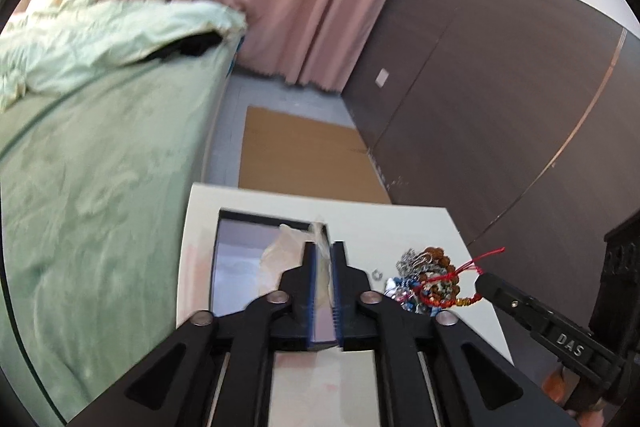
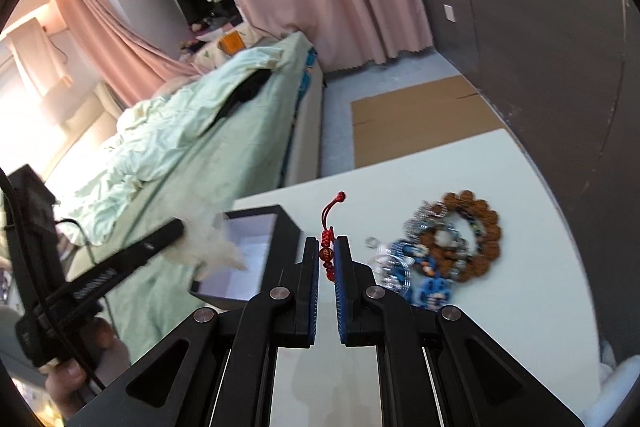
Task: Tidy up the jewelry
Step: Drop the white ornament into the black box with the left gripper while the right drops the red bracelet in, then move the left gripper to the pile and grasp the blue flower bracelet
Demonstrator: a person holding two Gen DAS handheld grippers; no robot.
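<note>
Meanwhile, the right gripper (image 2: pixel 327 259) is pinching a red cord bracelet (image 2: pixel 328 254) above the white table (image 2: pixel 520 267); the left gripper (image 1: pixel 324 259) is clamping blurred white stuffing (image 1: pixel 320 267) over the open box (image 1: pixel 240 247), beside the tangled jewelry pile (image 1: pixel 428 279).

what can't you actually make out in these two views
- Jewelry pile, right wrist view: motion blur smears the bracelets, so the piece count is unclear.
- Box interior, left wrist view: the left gripper and the white stuffing it grips cover the right part.
- Red bracelet, right wrist view: its lower loop hides between the right gripper fingers.
- Table: near edge hidden by gripper bodies in both.
</note>
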